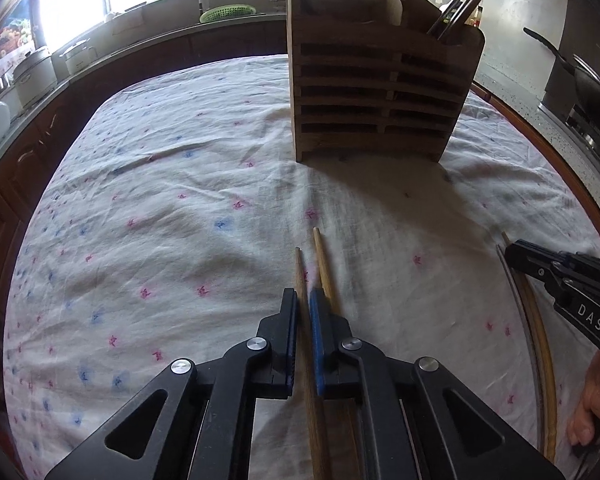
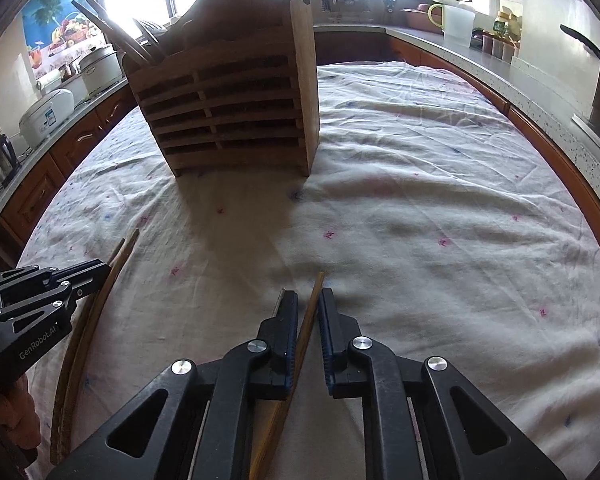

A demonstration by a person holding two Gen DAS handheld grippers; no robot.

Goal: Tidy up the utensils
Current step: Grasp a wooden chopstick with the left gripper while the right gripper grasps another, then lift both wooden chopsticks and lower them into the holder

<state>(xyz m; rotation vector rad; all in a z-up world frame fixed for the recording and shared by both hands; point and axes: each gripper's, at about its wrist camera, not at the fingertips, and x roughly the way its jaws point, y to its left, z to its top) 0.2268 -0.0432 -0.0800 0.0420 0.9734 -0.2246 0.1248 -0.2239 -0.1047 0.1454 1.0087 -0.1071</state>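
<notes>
My left gripper (image 1: 303, 300) is shut on a wooden chopstick (image 1: 305, 320) that lies on the flowered tablecloth (image 1: 160, 200). A second wooden chopstick (image 1: 324, 264) lies just outside its right finger. In the right wrist view my right gripper (image 2: 308, 300) has its jaws narrow, with a yellowish chopstick (image 2: 314, 300) slanted between them; it lies against the left pad and a gap shows to the right pad. A grey metal chopstick tip (image 2: 278, 300) shows outside the left finger. The slatted wooden utensil holder (image 1: 380, 100) (image 2: 228, 112) stands upright beyond both, with several utensils in it.
Kitchen counters ring the table. A sink with a green basket (image 1: 228, 12) is at the back, a pan (image 1: 560, 56) on the stove at right, a kettle (image 2: 2, 156) and rice cooker (image 2: 48, 116) at left. A person's hand (image 1: 596, 400) holds the right gripper.
</notes>
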